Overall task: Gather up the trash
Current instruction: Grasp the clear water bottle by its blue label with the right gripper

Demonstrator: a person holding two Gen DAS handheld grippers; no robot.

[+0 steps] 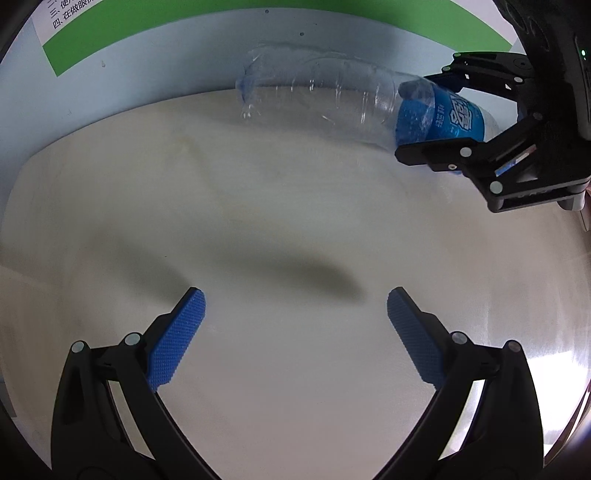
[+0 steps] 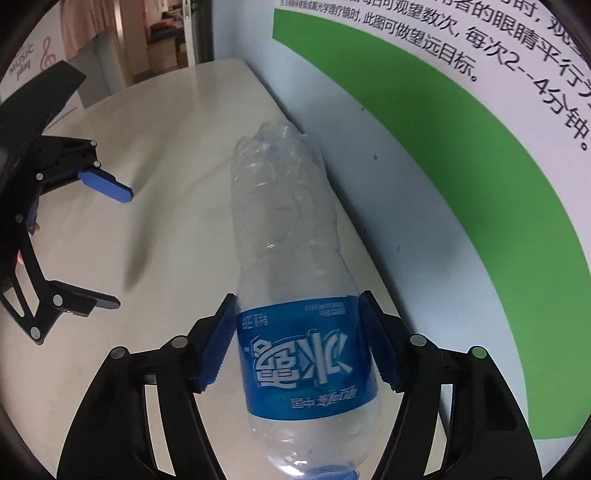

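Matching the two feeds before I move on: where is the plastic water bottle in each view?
Left wrist: plastic water bottle upper centre to right, at the table's far edge, label end in the right tongs.
Right wrist: centre to bottom, label between the pads.
Shared landmark: green poster band.

We see a crumpled clear plastic bottle (image 2: 288,236), glossy blue label (image 2: 306,358), smooth pale worktop (image 1: 277,206), knurled blue pads (image 1: 177,339).

Smooth off-white bench (image 1: 280,206), glossy, soft shadows across it. Pale blue wall (image 2: 417,221) directly behind, few small dark specks. White poster w/ broad green curved band (image 2: 491,155) and black printed text fixed to wall. Open doorway (image 2: 159,40) beyond bench's far end, dim interior.
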